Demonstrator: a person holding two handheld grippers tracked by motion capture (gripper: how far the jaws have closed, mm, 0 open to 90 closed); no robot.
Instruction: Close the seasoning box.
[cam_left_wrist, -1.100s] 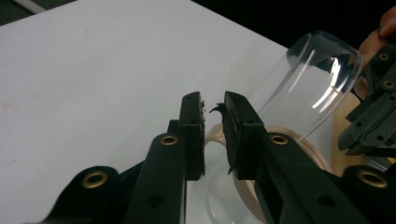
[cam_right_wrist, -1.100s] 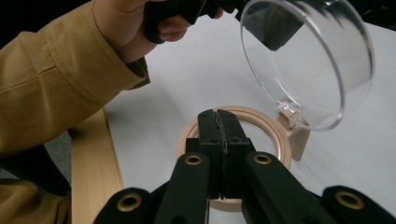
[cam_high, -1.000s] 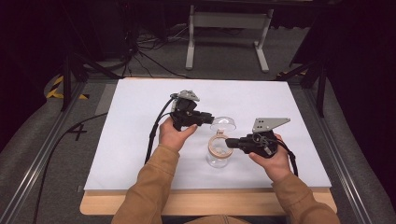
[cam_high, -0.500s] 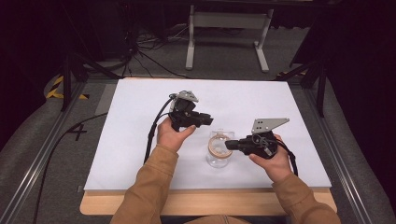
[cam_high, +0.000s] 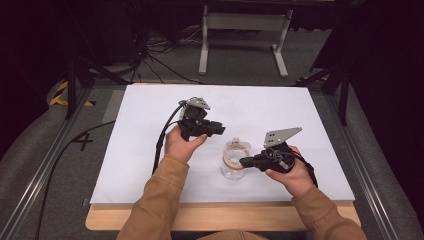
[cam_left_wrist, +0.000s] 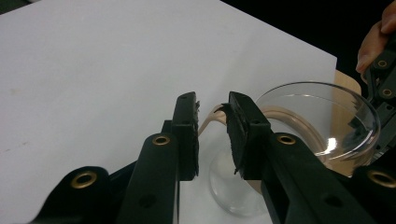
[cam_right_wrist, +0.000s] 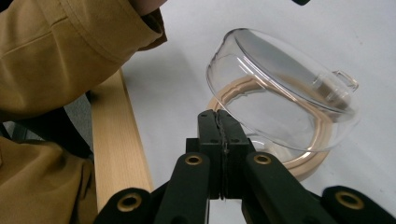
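One clear glass jar (cam_high: 235, 160) with tan seal ring (cam_right_wrist: 306, 161), hinged lid (cam_right_wrist: 280, 77) tipped open, just ahead of the right gripper (cam_right_wrist: 219, 122), jaws pressed together, nothing visibly between them, probably steadying it. Left gripper (cam_left_wrist: 212, 109) narrowly parted, empty, seal ring just beyond its tips. Two grippers, one white table (cam_high: 150, 145)
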